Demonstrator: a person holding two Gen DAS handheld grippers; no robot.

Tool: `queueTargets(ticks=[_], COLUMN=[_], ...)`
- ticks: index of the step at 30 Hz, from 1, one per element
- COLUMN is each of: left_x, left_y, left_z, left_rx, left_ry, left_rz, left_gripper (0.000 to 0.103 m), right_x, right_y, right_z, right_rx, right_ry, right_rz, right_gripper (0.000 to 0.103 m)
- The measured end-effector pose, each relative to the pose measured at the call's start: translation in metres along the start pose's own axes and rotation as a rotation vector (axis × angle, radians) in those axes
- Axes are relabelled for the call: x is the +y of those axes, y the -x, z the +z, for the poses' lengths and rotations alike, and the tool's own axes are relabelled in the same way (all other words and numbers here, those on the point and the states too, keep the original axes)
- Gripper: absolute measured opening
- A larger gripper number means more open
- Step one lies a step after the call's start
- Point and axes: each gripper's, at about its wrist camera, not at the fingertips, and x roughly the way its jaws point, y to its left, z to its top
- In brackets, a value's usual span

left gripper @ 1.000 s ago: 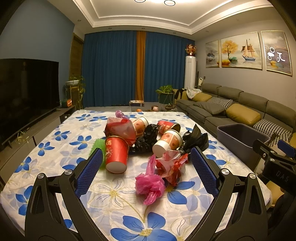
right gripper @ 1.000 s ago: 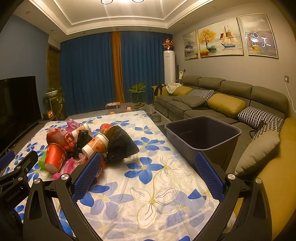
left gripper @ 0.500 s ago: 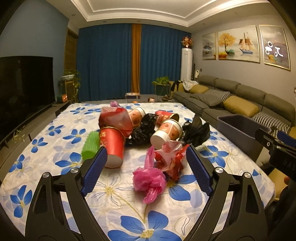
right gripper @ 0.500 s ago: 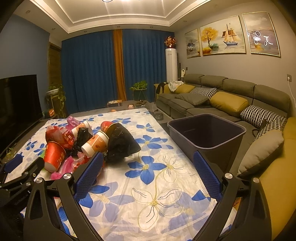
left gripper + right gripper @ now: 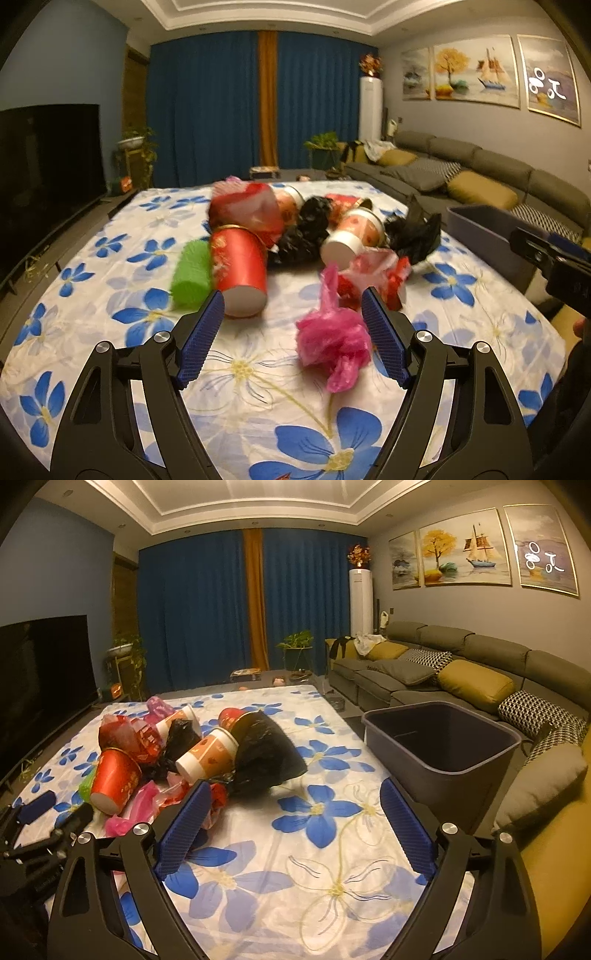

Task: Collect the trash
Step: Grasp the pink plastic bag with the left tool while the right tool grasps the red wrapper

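A heap of trash lies on the flowered tablecloth (image 5: 110, 295): a red paper cup (image 5: 240, 269) on its side, a green foam roll (image 5: 190, 273), a pink plastic bag (image 5: 332, 341), crumpled red wrappers (image 5: 373, 278), black bags (image 5: 303, 232) and a white-rimmed cup (image 5: 351, 236). My left gripper (image 5: 293, 321) is open, low over the table, with the pink bag by its right finger. My right gripper (image 5: 295, 812) is open and empty, right of the heap, with a black bag (image 5: 266, 757) ahead. A grey bin (image 5: 443, 746) stands right of the table.
A grey sofa (image 5: 461, 672) with yellow and patterned cushions runs along the right wall behind the bin. A dark TV (image 5: 48, 166) on a low stand is at the left. Blue curtains and plants are at the far end.
My left gripper has moved forward and down toward the pink bag and its fingers have narrowed a little. My right gripper has edged forward toward the black bag.
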Motion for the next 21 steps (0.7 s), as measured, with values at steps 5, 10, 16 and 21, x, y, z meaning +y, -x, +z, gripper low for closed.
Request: queueTargets(ticks=[5, 10, 16, 21], left_x=[-0.009, -0.007, -0.003, -0.004], left_y=[-0.018, -0.035, -0.050, -0.053], left_z=[0.002, -0.002, -0.004, -0.005], left_rx=[0.053, 0.128, 0.205, 0.215], left_ry=[-0.035, -0.019, -0.008, -0.019], left_rz=[-0.045, -0.086, -0.128, -0.167], left_gripper=[0.067, 0.050, 0.026, 0.014], right_x=[0.008, 0.015, 0.028, 0.041], right_y=[-0.007, -0.013, -0.025, -0.036], right_z=[0.001, 0.001, 0.000, -0.001], right_rx=[0.013, 0.017, 0.036, 0.064], right_ry=[0.016, 0.030, 0.044, 0.055], right_rz=[0.008, 0.017, 0.040, 0.070], right_gripper=[0.083, 0.083, 0.080, 0.077])
